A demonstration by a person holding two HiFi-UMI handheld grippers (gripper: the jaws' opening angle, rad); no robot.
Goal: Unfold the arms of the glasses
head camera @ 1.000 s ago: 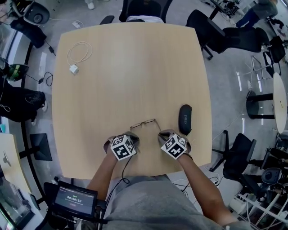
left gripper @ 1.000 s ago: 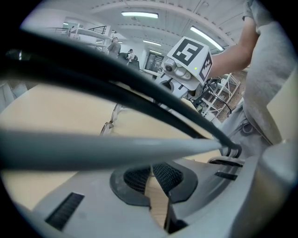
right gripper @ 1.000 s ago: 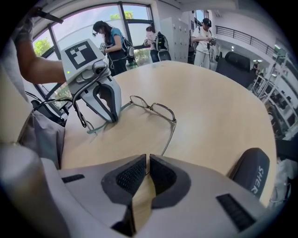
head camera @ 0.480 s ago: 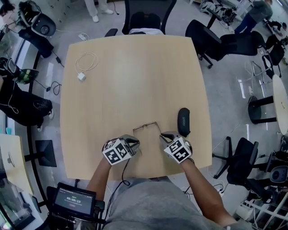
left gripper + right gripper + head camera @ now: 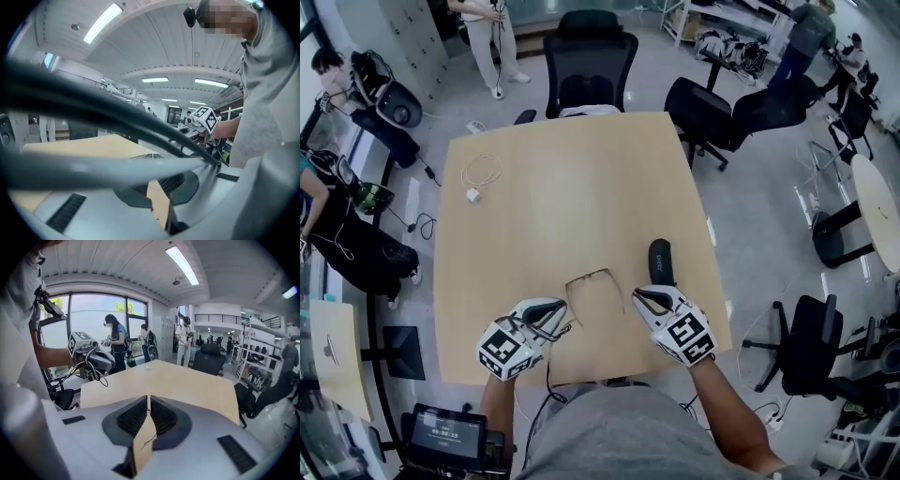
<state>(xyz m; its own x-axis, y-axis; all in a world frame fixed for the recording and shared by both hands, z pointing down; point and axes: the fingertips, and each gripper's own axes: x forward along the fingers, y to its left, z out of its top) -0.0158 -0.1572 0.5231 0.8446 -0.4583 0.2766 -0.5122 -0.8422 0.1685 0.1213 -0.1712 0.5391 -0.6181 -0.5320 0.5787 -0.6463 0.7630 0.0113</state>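
Observation:
Thin wire-framed glasses (image 5: 590, 276) lie on the wooden table (image 5: 562, 206) near its front edge, with both arms running back towards me in a U shape. My left gripper (image 5: 566, 323) is at the end of the left arm and my right gripper (image 5: 637, 298) at the end of the right arm. In the left gripper view the jaws (image 5: 152, 159) are closed to a sliver, partly hidden by blurred cables. The right gripper view shows the pads (image 5: 148, 401) pressed together, with a thin wire (image 5: 149, 441) running between them.
A black glasses case (image 5: 661, 260) lies just right of the glasses, close to my right gripper. A white cable with a charger (image 5: 478, 174) sits at the far left of the table. Office chairs (image 5: 591, 56) and people stand beyond the far edge.
The glasses' arms have swung out from the frame and now point towards me. Both grippers have moved apart and back towards the front edge. The head view has tilted up.

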